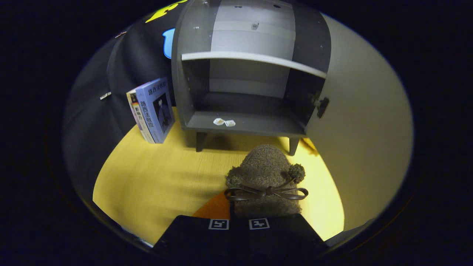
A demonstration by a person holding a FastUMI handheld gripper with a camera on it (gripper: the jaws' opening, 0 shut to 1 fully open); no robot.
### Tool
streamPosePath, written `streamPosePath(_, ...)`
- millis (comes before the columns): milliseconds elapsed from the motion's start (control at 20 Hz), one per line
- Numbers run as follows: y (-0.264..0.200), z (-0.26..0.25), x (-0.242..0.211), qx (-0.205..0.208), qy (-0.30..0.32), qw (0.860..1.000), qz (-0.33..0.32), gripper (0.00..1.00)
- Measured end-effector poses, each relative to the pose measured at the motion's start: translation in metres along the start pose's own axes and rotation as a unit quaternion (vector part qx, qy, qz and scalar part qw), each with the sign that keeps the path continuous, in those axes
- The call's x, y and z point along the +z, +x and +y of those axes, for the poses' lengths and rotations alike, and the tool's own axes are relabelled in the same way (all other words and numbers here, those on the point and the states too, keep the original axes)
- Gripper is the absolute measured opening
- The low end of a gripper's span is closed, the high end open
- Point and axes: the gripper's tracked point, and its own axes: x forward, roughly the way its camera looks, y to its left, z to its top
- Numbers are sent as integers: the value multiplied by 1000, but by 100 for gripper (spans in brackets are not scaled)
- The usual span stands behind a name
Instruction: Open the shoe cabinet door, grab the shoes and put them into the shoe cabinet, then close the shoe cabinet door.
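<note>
In the gripper view, a fuzzy brown shoe (264,173) with a dark bow sits at the gripper (238,224), pinched between its fingers, toe pointing at the shoe cabinet (251,74). The cabinet stands on short legs at the far side of the yellow wooden floor (155,177), its pale door (362,140) swung open to the right. Books (153,109) lean against the dark wall, left of the cabinet.

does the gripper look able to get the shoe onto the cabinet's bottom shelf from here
Probably yes. The door is swung open, and the bottom shelf holds just two small packets. The tongs seem closed on the fuzzy shoe, with bare floor ahead.
</note>
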Motion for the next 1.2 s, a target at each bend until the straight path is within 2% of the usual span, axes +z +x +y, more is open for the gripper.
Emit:
streamPosePath(550, -58, 15, 81, 23, 16, 999, -34, 5)
streamPosePath(800, -67, 6, 126, 19, 16, 998, -62, 5)
streamPosePath(1000, -65, -1, 172, 21, 41, 995, -85, 5)
streamPosePath(1200, -60, -10, 215, 11, 28, 994, -102, 5)
